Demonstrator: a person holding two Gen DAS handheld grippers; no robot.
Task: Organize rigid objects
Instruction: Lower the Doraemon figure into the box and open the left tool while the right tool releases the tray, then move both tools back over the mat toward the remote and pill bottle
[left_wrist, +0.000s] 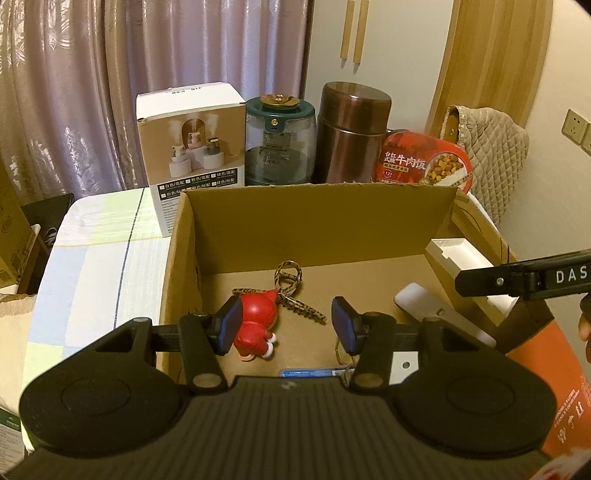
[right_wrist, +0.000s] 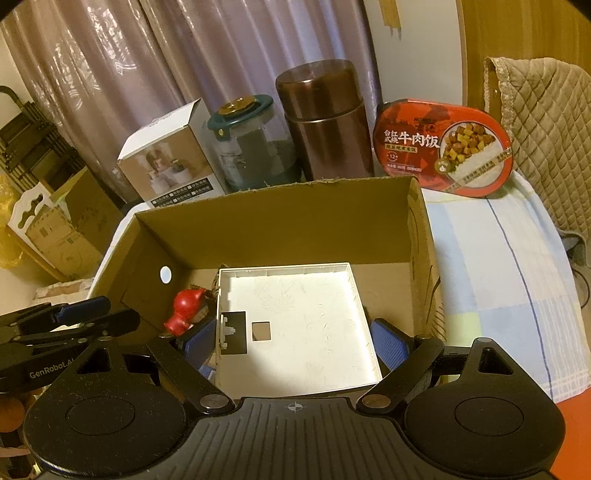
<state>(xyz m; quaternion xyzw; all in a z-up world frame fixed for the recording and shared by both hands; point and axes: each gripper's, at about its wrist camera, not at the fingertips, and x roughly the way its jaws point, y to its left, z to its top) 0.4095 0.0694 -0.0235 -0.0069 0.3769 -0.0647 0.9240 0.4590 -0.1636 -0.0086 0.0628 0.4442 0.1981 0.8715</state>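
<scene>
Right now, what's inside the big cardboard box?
Inside the cardboard box: a red toy figure on a striped strap, a white tray and a white remote-like thing. The hand-held grippers hide the nearest part.

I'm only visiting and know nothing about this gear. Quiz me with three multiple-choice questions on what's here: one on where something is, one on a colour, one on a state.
1. Where does the red figurine lie? A in the cardboard box; B on the checked cloth; C on the room's floor.
2. What colour is the tall canister? A green; B coppery brown; C white.
3. The box's top is: A taped shut; B open; C folded flat.
Answers: A, it rests on the box's bottom; B, its metal shines brown; B, the inside shows.
</scene>
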